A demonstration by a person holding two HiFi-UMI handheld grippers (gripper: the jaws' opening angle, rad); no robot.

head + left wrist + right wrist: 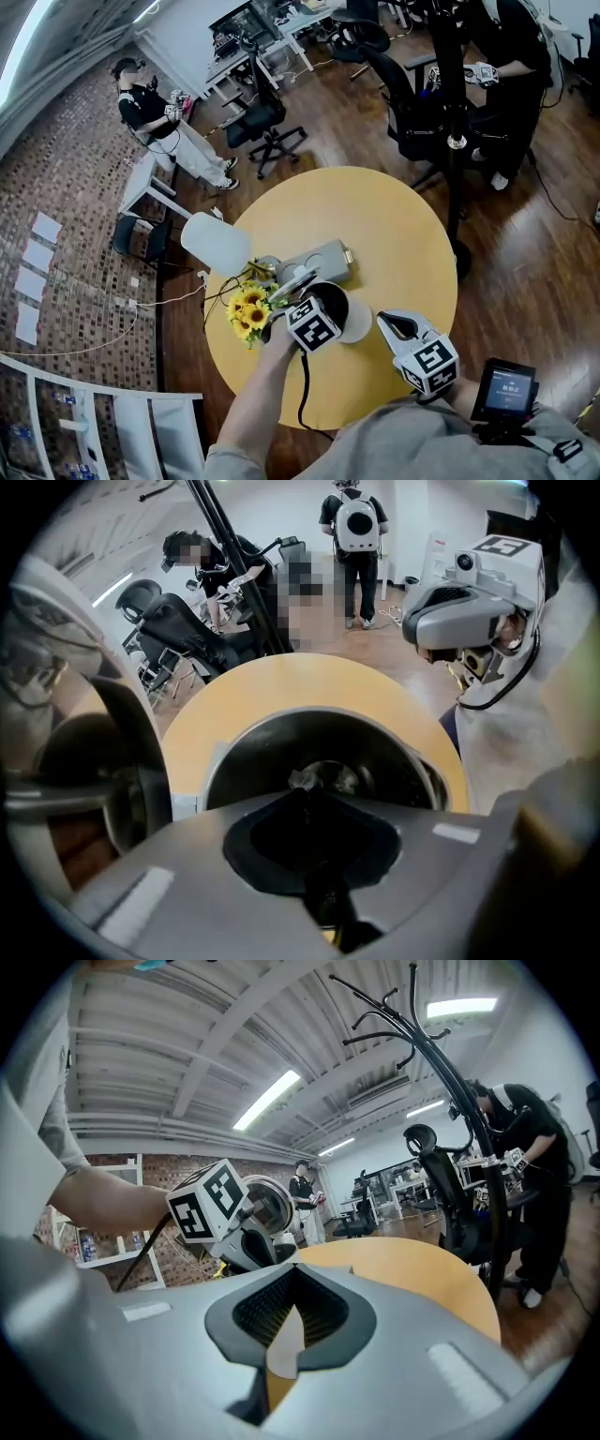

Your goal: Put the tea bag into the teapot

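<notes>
Dark open teapot (281, 752) lies directly under the left gripper (307, 790) pinching the tea bag (306, 777), ready to drop; the right gripper (292, 1279) idles to its right, jaws together.

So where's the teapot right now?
Head view: the teapot sits on the near side of the round table, directly under the left gripper, with sunflowers just left of it in frame and a grey box behind.

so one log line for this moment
left gripper: shut on tea bag above teapot | right gripper: shut, empty | drop: not yet done
</notes>
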